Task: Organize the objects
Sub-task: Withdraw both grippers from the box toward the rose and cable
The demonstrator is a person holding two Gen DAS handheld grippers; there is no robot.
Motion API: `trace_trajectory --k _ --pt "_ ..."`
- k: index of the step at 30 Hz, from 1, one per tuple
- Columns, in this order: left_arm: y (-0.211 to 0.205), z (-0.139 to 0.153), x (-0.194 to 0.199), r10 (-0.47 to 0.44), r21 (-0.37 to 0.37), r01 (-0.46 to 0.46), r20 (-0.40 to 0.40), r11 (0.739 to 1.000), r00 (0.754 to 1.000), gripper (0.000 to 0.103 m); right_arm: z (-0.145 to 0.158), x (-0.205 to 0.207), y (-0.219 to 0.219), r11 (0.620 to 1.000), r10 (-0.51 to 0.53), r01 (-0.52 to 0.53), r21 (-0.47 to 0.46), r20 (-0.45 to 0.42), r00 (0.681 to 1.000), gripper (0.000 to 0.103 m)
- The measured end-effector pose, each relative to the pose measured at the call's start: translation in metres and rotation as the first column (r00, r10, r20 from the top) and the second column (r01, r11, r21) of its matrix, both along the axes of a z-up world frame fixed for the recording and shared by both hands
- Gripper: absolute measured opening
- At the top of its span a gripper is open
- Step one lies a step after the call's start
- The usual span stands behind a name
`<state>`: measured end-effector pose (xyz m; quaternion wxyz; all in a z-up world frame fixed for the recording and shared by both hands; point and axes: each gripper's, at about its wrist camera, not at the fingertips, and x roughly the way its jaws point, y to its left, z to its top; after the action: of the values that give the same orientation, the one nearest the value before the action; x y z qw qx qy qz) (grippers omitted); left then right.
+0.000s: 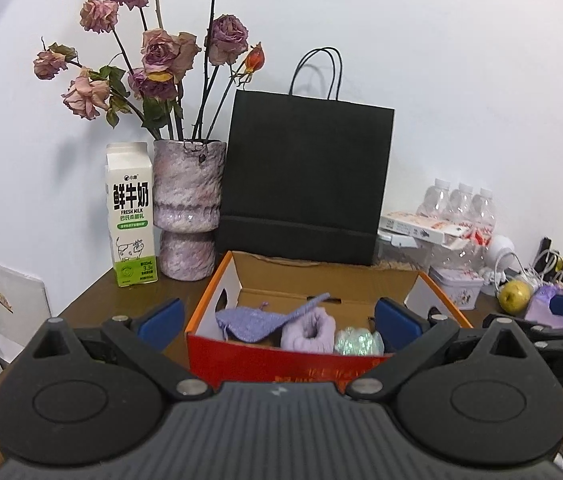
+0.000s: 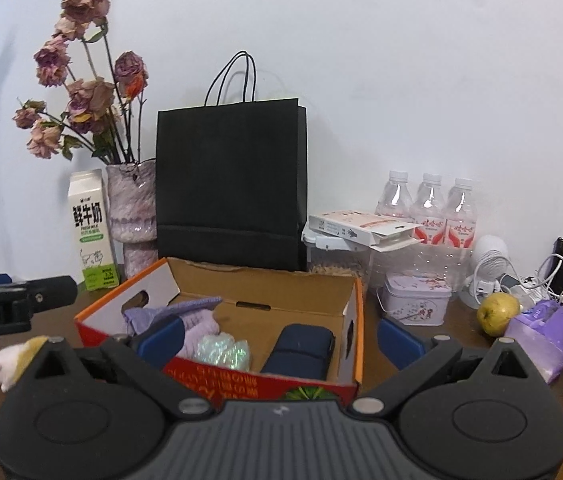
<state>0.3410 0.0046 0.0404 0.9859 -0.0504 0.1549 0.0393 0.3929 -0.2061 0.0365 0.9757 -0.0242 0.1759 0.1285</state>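
The open cardboard box (image 2: pixel 265 300) with orange rim and red front sits at the middle of the brown worktop (image 1: pixel 93 300). Inside it, seen from the right wrist view, a lavender knit pouch (image 2: pixel 169 312) and a lilac fuzzy roll (image 2: pixel 201 328) lie at 9 o'clock, an iridescent wrapped bundle (image 2: pixel 223 354) at 6 o'clock, and a dark blue case (image 2: pixel 301 350) at 3 o'clock, just beside the bundle. The left gripper (image 1: pixel 279 320) hovers in front of the box, its blue pads spread wide with nothing between them. The right gripper (image 2: pixel 279 338) is likewise released, its pads apart and bare, over the near edge of the box.

Behind the box at 12 o'clock a black paper bag (image 2: pixel 231 184) stands upright against the wall. At 10 o'clock are a mottled vase (image 1: pixel 189 208) of dried roses (image 1: pixel 153 52) and a milk carton (image 1: pixel 131 216), touching each other. At 2 o'clock stand three water bottles (image 2: pixel 429 208), a flat white carton (image 2: pixel 361 226) and a floral tin (image 2: pixel 415 300). At 3 o'clock lie a yellow-green pear (image 2: pixel 497 314) and a purple bag (image 2: pixel 541 332), near a tangle of white cables (image 2: pixel 549 276)
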Motion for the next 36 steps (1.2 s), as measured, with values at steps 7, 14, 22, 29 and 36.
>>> trace_trajectory --k 7,14,22,29,36 --pt "-0.002 -0.002 -0.027 -0.013 0.018 0.013 -0.003 1.0 1.0 0.103 -0.002 -0.03 -0.006 0.999 0.019 -0.019 -0.034 -0.001 1.0 0.103" --pt "-0.005 -0.001 -0.049 -0.019 0.015 0.019 0.0 1.0 1.0 0.103 -0.006 -0.056 -0.014 0.998 0.029 -0.029 -0.053 -0.001 1.0 0.103" --pt "-0.009 -0.006 -0.07 -0.027 0.012 0.027 -0.022 1.0 0.999 0.103 -0.014 -0.078 -0.03 0.998 0.026 -0.027 -0.052 -0.016 1.0 0.103" --pt "-0.015 -0.022 -0.085 -0.035 0.018 0.036 -0.074 0.999 0.997 0.103 -0.024 -0.099 -0.045 0.997 0.03 -0.032 -0.065 -0.028 0.999 0.103" --pt "-0.024 -0.035 -0.1 -0.039 0.03 0.043 -0.125 0.999 0.991 0.103 -0.039 -0.12 -0.061 0.996 0.038 -0.042 -0.083 -0.054 0.998 0.103"
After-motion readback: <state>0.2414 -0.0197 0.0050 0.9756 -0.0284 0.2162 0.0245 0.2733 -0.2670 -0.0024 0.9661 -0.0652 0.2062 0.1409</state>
